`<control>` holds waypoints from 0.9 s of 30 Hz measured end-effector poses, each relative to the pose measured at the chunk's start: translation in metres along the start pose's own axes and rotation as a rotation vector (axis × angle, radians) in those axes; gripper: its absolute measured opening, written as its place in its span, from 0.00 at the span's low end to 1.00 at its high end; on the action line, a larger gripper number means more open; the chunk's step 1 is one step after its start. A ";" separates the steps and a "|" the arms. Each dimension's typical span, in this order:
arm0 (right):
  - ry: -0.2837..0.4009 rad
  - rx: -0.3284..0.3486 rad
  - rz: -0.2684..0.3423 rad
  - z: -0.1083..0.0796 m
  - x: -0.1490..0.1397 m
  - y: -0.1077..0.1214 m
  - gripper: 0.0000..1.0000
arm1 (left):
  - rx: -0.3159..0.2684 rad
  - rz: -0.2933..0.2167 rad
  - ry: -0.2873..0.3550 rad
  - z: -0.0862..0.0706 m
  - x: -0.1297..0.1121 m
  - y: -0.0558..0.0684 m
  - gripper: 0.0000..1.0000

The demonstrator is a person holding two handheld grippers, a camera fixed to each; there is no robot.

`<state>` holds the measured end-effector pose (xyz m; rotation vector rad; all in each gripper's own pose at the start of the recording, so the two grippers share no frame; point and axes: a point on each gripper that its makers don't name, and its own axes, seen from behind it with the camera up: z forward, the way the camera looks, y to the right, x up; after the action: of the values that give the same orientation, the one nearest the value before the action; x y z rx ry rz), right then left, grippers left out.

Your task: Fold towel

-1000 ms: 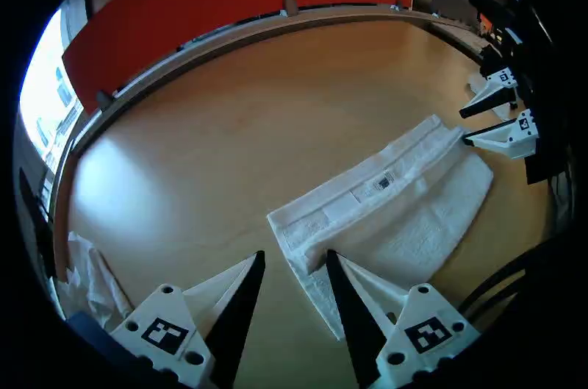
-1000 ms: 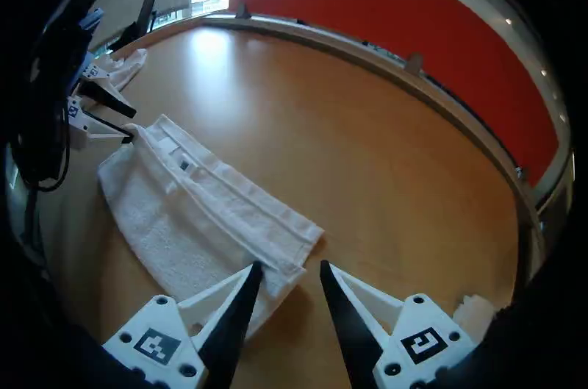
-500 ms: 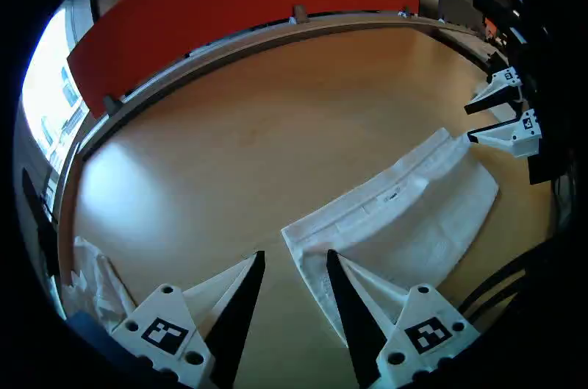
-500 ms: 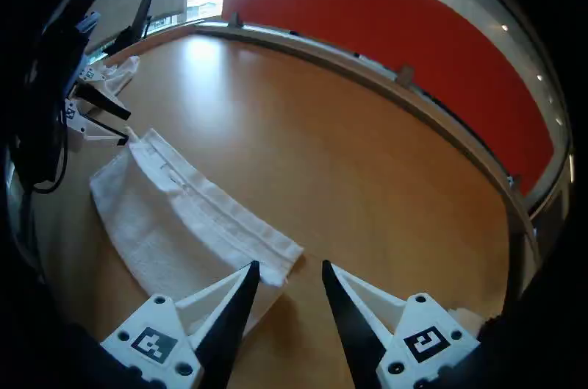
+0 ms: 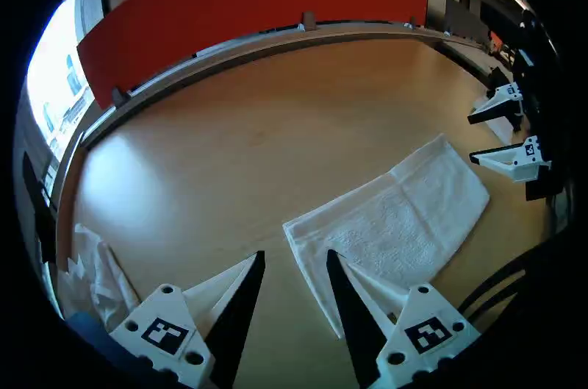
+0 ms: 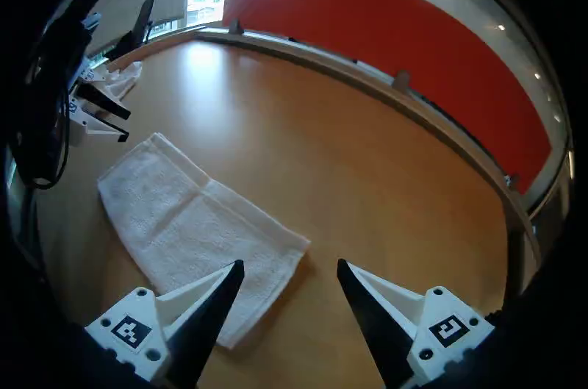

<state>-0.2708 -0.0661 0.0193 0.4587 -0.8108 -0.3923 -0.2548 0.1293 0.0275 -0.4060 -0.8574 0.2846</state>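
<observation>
L tool (image 5: 294,257) & R tool (image 6: 290,264), tips apart, empty, at opposite ends of folded towel (image 5: 397,212)

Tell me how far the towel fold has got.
Done: the white terry towel lies folded in a flat rectangle on the wooden table. In hand: nothing; left gripper and right gripper are open at its ends. Left: perhaps another fold; I cannot tell.

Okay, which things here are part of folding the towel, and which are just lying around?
For the job: the white towel, lying folded on the table; the left gripper and right gripper, both open.
Lying about: the crumpled cloth at the table's edge; the red panel behind.
</observation>
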 end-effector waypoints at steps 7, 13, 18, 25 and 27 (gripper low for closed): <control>-0.003 0.005 0.026 -0.011 -0.011 -0.006 0.98 | -0.003 -0.021 -0.001 -0.011 -0.013 0.006 0.61; -0.004 0.003 0.039 -0.023 -0.020 -0.011 0.98 | -0.007 -0.048 -0.009 -0.019 -0.028 0.013 0.61; -0.005 0.000 0.050 -0.031 -0.029 -0.017 0.98 | -0.009 -0.069 -0.019 -0.026 -0.042 0.019 0.61; -0.006 -0.002 0.062 -0.040 -0.039 -0.023 0.98 | -0.009 -0.097 -0.023 -0.034 -0.053 0.024 0.61; -0.007 -0.002 0.064 -0.042 -0.041 -0.024 0.98 | -0.008 -0.103 -0.024 -0.034 -0.055 0.025 0.61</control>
<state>-0.2689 -0.0558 -0.0432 0.4289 -0.8300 -0.3354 -0.2645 0.1214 -0.0411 -0.3648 -0.9004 0.1909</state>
